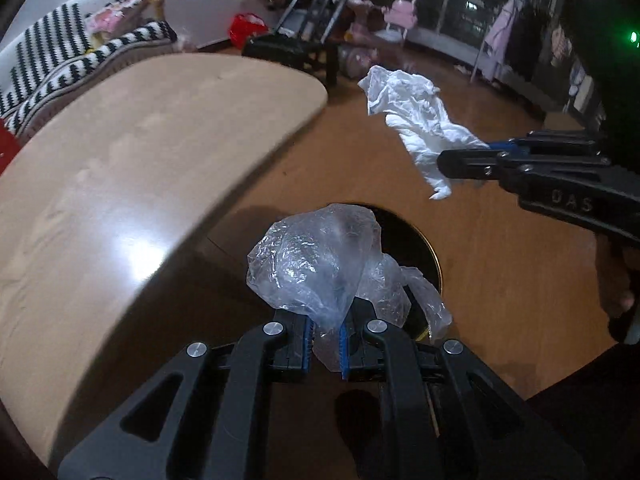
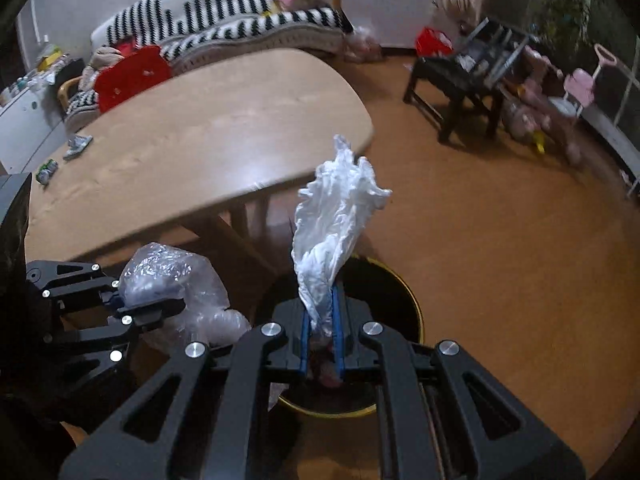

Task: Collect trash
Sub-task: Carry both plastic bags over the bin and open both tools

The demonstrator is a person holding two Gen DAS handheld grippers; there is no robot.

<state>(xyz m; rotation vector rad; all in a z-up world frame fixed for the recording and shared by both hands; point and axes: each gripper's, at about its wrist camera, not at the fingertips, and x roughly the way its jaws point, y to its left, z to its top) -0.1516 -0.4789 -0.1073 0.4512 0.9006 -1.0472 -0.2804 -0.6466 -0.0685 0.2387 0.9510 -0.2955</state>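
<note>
- Our left gripper is clenched on a crumpled clear plastic bag, glossy and wrinkled, above the round black bin with its gold rim.
- Our right gripper pinches a creased white plastic bag that stands up like a ruffled plume over that bin.
- Beside the bin, we see the smooth, pale wooden table with rounded corners; small wrappers lie near its far left edge.

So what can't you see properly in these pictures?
- Inside of the bin: right wrist view, hidden by the right hand-held gripper and its white tissue; left wrist view, by the clear plastic bag.
- Small litter on the table: right wrist view, too small to identify.
</note>
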